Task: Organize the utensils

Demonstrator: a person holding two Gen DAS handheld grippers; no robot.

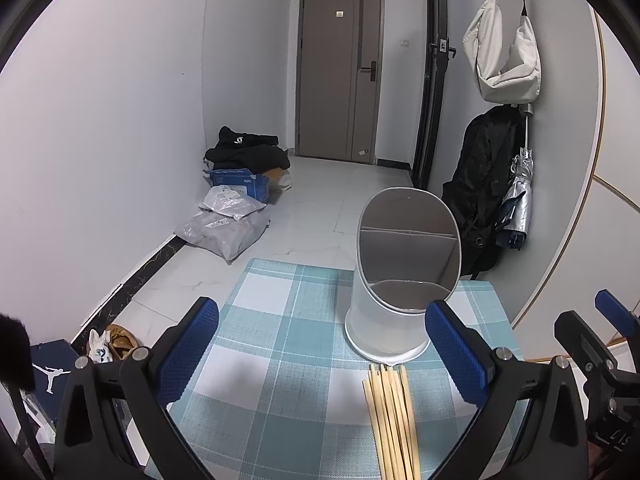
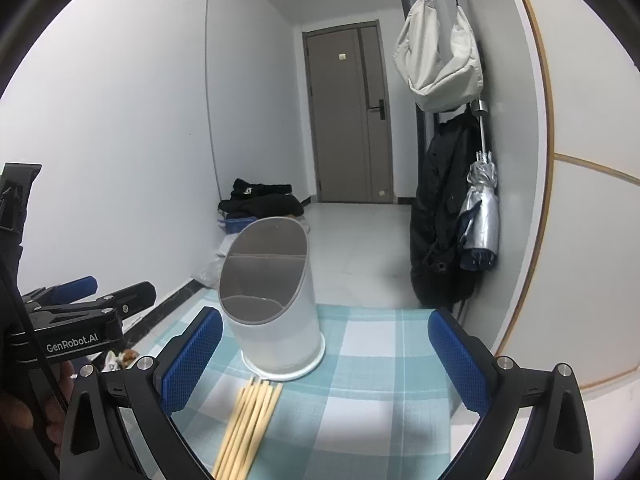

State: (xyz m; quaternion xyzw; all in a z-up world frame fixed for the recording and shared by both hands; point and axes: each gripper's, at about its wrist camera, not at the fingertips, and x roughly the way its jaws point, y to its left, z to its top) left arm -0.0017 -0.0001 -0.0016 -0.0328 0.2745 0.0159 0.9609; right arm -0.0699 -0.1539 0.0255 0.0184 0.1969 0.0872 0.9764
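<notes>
A white utensil holder (image 1: 394, 280) with a slanted grey-rimmed mouth and inner dividers stands upright on the blue-and-white checked tablecloth (image 1: 280, 344). A bundle of several wooden chopsticks (image 1: 390, 420) lies flat just in front of it. My left gripper (image 1: 320, 356) hovers open above the cloth, the chopsticks between its blue pads, nearer the right one. The right wrist view shows the holder (image 2: 276, 308), the chopsticks (image 2: 248, 420) and the cloth (image 2: 380, 380). My right gripper (image 2: 326, 360) is open over the cloth, with the chopsticks by its left finger.
The small table ends just beyond the holder, with white tiled floor (image 1: 320, 208) past it. Bags and a blue box (image 1: 240, 184) lie by the left wall. A black coat (image 2: 440, 220), an umbrella (image 2: 480, 216) and a beige bag (image 2: 436, 48) hang on the right wall.
</notes>
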